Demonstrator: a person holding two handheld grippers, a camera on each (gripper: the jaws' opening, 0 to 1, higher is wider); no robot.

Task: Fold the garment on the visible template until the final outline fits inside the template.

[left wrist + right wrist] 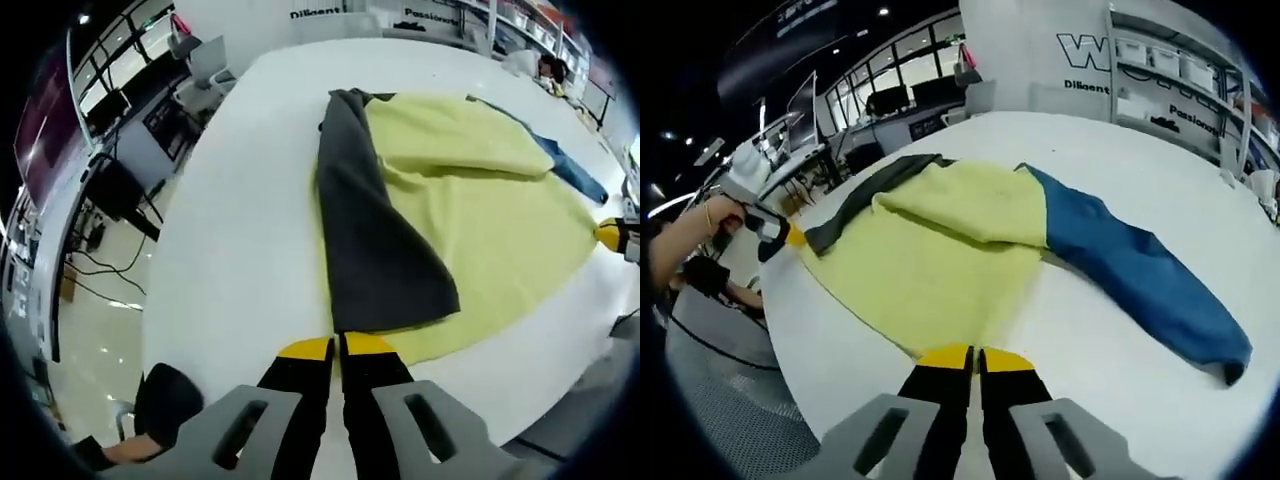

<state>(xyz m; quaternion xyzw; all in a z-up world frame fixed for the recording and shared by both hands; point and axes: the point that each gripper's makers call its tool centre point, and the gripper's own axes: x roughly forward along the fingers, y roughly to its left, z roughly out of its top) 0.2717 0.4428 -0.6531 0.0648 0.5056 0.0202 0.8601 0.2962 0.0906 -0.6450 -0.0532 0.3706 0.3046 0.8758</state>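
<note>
On the white desk (240,230) lies the garment (470,210), yellow with a grey sleeve (370,220) and a blue sleeve (1140,270). Left tongs (337,347) are pinched shut on its hem. Right tongs (975,357) are pinched shut on the yellow edge.
</note>
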